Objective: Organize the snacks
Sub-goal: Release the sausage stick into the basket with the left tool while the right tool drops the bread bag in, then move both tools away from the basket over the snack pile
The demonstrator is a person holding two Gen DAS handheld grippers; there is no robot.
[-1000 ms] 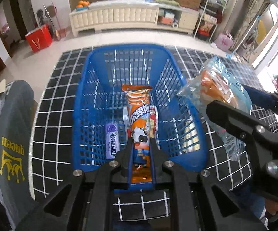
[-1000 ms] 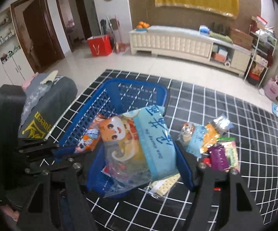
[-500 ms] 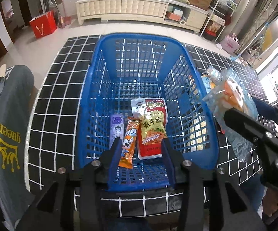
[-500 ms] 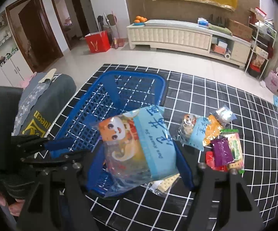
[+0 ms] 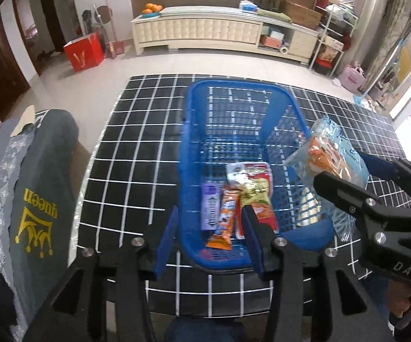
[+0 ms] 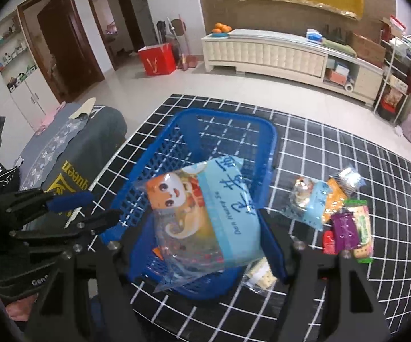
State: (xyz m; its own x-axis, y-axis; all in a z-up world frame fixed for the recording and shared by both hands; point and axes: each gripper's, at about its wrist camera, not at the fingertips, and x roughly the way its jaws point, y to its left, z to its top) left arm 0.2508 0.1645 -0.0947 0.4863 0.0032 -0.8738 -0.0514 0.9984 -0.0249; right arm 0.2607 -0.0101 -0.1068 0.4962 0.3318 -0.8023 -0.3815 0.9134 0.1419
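Black grid-check table cover [image 5: 137,154]: your work surface. Blue basket [image 5: 197,108] sits on it as collection bin; 4 packets already inside, so sorting part done. Light-blue cat-print bag [image 6: 205,213]: your right gripper [image 6: 205,245] clamps it, held over basket's near corner, likely for drop-in. Loose snack pile [image 6: 339,213] waits beside basket on cover. Your left gripper [image 5: 209,239]: jaws opening, nothing between them, above orange packet [image 5: 225,216] in basket.

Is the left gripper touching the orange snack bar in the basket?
Apart. In the left wrist view the left gripper is opening above the blue basket, and the orange snack bar lies free on the basket floor between and below the fingers.
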